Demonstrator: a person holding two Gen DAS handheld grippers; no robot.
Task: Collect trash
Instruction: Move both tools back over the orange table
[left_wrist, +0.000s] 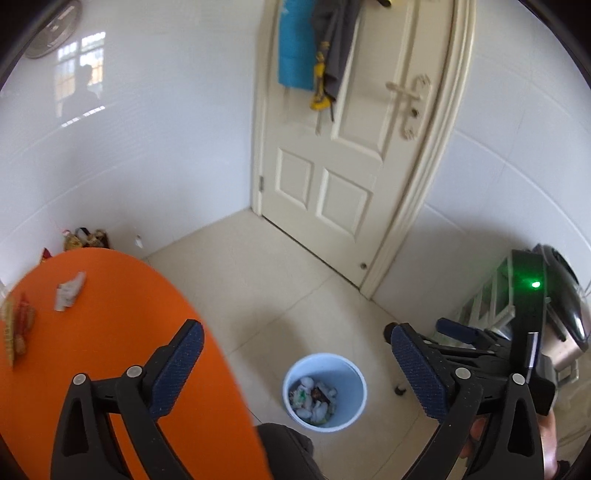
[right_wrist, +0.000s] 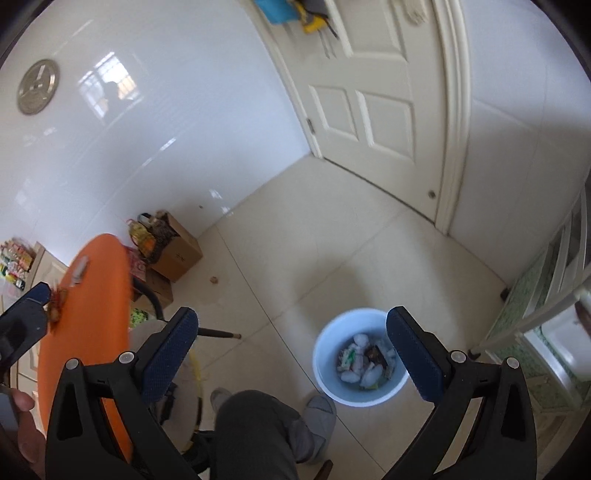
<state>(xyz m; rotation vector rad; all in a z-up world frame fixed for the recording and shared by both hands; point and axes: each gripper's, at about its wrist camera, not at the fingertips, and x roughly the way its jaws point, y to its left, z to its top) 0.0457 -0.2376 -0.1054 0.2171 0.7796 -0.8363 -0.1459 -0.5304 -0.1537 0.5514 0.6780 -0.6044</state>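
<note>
A light blue bin (left_wrist: 325, 391) stands on the floor, holding several crumpled wrappers; it also shows in the right wrist view (right_wrist: 360, 360). My left gripper (left_wrist: 295, 369) is open and empty, held high over the table edge and floor. My right gripper (right_wrist: 291, 349) is open and empty, above the floor beside the bin; it shows at the right of the left wrist view (left_wrist: 454, 332). A crumpled white wrapper (left_wrist: 69, 291) lies on the orange round table (left_wrist: 110, 332). Red and yellow wrappers (left_wrist: 16, 328) lie at the table's left edge.
A cream door (left_wrist: 332, 166) stands closed ahead with clothes hanging on it. Cardboard boxes (right_wrist: 177, 254) with bags sit by the white wall. A white and green cabinet (right_wrist: 546, 317) stands to the right. The person's leg and grey shoe (right_wrist: 317, 413) are below.
</note>
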